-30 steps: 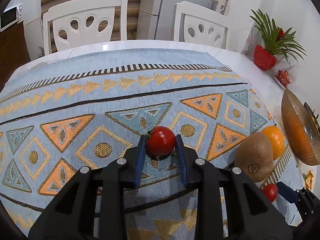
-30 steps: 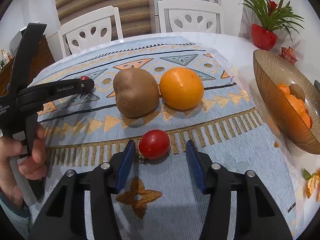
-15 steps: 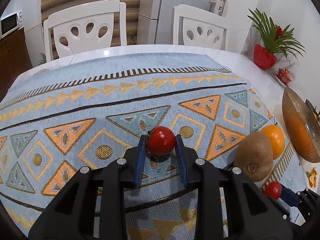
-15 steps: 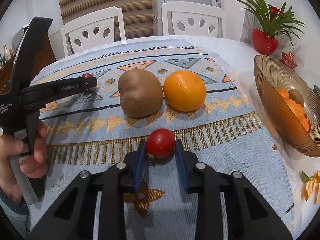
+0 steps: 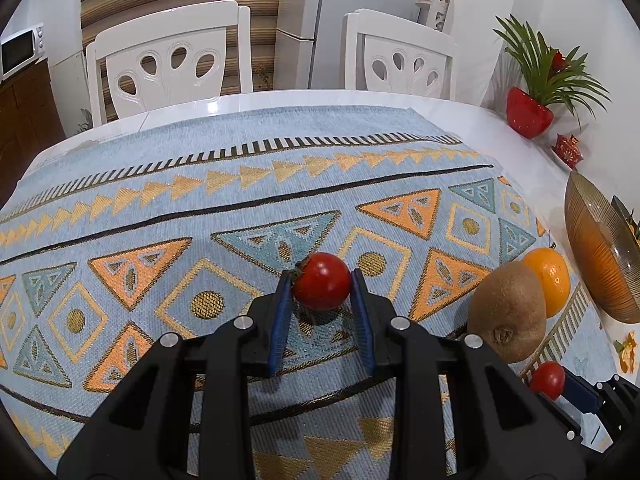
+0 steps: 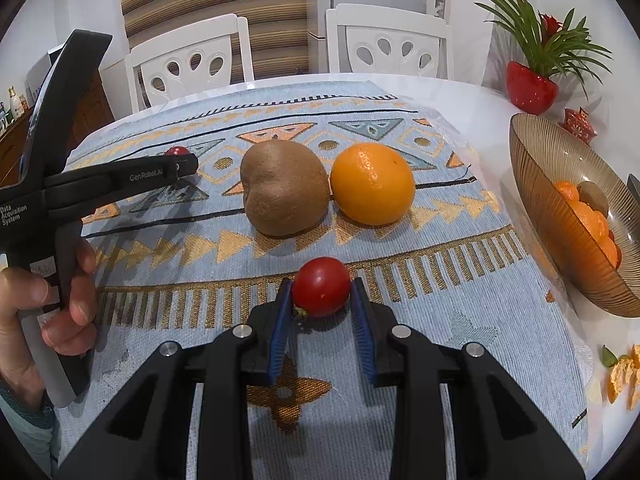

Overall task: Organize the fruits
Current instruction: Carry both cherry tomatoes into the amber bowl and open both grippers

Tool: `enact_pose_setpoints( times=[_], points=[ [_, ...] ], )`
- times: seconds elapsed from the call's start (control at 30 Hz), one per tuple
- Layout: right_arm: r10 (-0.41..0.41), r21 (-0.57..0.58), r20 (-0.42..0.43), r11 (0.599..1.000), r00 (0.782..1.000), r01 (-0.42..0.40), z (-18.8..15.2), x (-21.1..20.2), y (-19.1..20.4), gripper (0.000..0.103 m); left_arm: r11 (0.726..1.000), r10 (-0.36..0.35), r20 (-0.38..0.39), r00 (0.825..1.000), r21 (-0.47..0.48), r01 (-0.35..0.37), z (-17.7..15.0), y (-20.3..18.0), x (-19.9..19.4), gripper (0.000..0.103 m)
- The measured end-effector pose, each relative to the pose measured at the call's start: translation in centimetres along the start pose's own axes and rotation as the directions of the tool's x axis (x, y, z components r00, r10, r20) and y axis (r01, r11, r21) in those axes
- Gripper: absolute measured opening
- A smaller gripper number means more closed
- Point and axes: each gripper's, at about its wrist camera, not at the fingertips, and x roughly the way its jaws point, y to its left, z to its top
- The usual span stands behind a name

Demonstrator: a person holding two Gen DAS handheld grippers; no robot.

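My left gripper (image 5: 322, 282) is shut on a small red tomato (image 5: 322, 281), held just above the patterned cloth. In the right wrist view my right gripper (image 6: 321, 288) is shut on a second red tomato (image 6: 321, 286) near the cloth's front. Beyond it a brown kiwi (image 6: 284, 188) and an orange (image 6: 373, 184) lie side by side, touching. The amber ribbed bowl (image 6: 536, 184) at the right holds several oranges and a kiwi. The left gripper (image 6: 182, 160) shows at the left with its tomato (image 6: 177, 150), held by a hand (image 6: 60, 304).
The blue and orange cloth (image 5: 200, 208) covers a white table. Two white chairs (image 5: 168, 68) stand at the far edge. A red pot with a green plant (image 6: 532, 88) and a small red ornament (image 6: 578, 120) sit behind the bowl. Orange peel (image 6: 620, 372) lies at the right.
My right gripper moved forward and shut on the tomato it was straddling, and lifted it slightly. The left gripper keeps its tomato and has risen a little.
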Motion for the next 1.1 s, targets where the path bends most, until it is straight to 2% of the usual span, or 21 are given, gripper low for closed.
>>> enact_pose_setpoints(
  times=[0.33, 0.5, 0.6, 0.7, 0.83, 0.87, 0.93, 1.1],
  points=[
    [0.015, 0.000, 0.042, 1.000, 0.999, -0.015, 0.0, -0.6, -0.1, 0.029, 1.000, -0.001, 0.023, 1.000, -0.028, 0.002, -0.2, 0.6, -0.4, 0.028],
    [-0.043, -0.026, 0.071, 0.999, 0.997, 0.045, -0.1, -1.0, 0.6, 0.029, 0.999, 0.038, -0.003, 0.999, -0.015, -0.038, -0.2, 0.3, 0.0, 0.028],
    [-0.047, -0.031, 0.098, 0.998, 0.994, 0.050, -0.2, -1.5, 0.6, 0.029, 0.997, 0.079, -0.011, 0.997, -0.022, -0.080, -0.1, 0.2, -0.2, 0.028],
    [-0.026, 0.007, 0.130, 1.000, 0.991, 0.026, -0.4, -2.6, -0.3, 0.029, 0.998, 0.043, -0.008, 0.999, -0.051, -0.043, -0.5, -0.4, -2.2, 0.028],
    [-0.069, 0.127, 0.126, 0.991, 0.990, 0.052, -0.9, -4.1, -2.6, 0.029, 0.987, 0.112, 0.077, 0.991, 0.104, -0.120, -0.5, -5.2, -6.5, 0.028],
    [-0.055, 0.168, 0.123, 0.985, 0.991, 0.034, -1.0, -4.8, -3.7, 0.029, 0.986, 0.107, 0.092, 0.990, 0.119, -0.117, -0.2, -6.2, -7.3, 0.028],
    [-0.063, 0.198, 0.148, 0.980, 0.987, 0.033, -1.2, -6.3, -5.3, 0.029, 0.988, 0.055, 0.121, 0.991, 0.136, -0.072, 0.5, -8.7, -9.0, 0.028],
    [-0.207, 0.280, 0.247, 0.950, 0.947, 0.134, -0.7, -12.3, -11.4, 0.029, 0.981, -0.060, 0.160, 0.985, 0.193, 0.028, 1.7, -15.6, -11.4, 0.028]
  ],
)
